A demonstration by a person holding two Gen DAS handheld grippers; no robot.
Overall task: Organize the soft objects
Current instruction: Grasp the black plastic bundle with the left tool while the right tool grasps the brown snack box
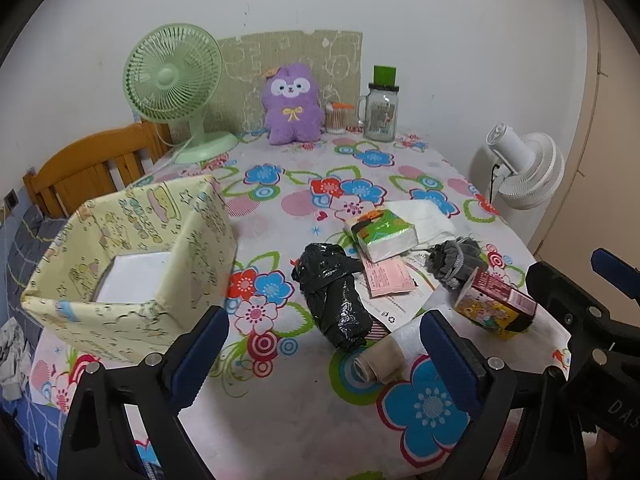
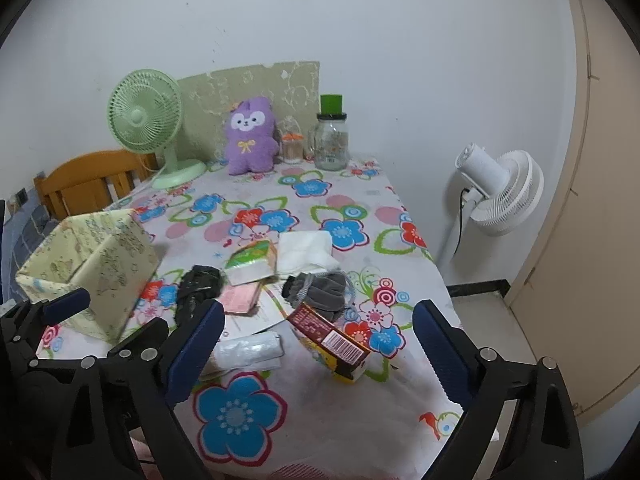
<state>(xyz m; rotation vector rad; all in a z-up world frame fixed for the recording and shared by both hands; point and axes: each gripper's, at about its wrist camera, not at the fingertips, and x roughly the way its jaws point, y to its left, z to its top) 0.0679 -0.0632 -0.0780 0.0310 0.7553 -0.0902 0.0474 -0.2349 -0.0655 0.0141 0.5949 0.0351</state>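
Soft objects lie clustered mid-desk toward its right edge: one black bag bundle [image 1: 334, 294], one grey cloth [image 1: 456, 258], one tissue pack [image 1: 382, 236], one beige roll [image 1: 378, 364]. One yellow box [image 1: 132, 256] stands at the left edge. Your left gripper [image 1: 324, 354] and right gripper [image 2: 316, 350] each hold their fingers apart, empty.

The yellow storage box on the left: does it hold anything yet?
Apparently empty. In the left wrist view the yellow storage box stands open-topped with only its bare white bottom showing; part of the inside is hidden.
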